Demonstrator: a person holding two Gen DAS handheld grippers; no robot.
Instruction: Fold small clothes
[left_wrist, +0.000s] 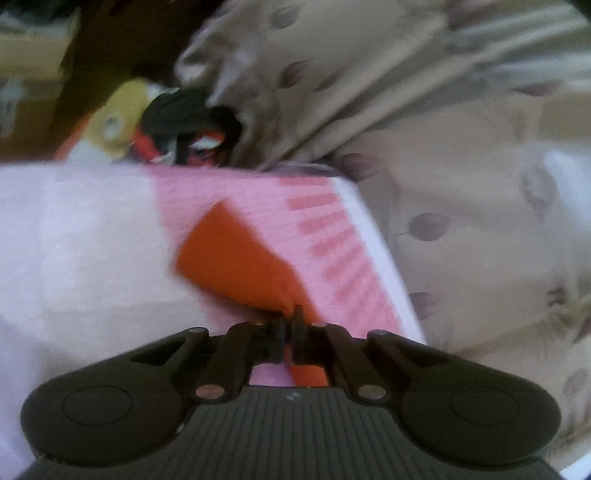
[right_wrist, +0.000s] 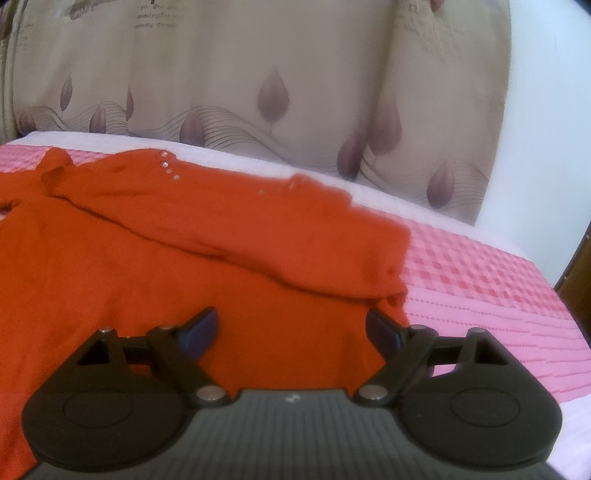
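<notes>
Orange top (right_wrist: 207, 236) is lying spread on the pink-covered bed (right_wrist: 480, 295). Left claw (left_wrist: 287, 320) is pinching its edge; right claw (right_wrist: 291, 332) is hovering open above it. Keep the fold line taut and aligned.

Both views softly lit, even indoor light — no glare, shadows faint. Left wrist view heavily motion-smeared; right wrist view milder, soft throughout. Fisheye bends the edges, dark corners at top right. Colours slightly washed out, compression blocky.
</notes>
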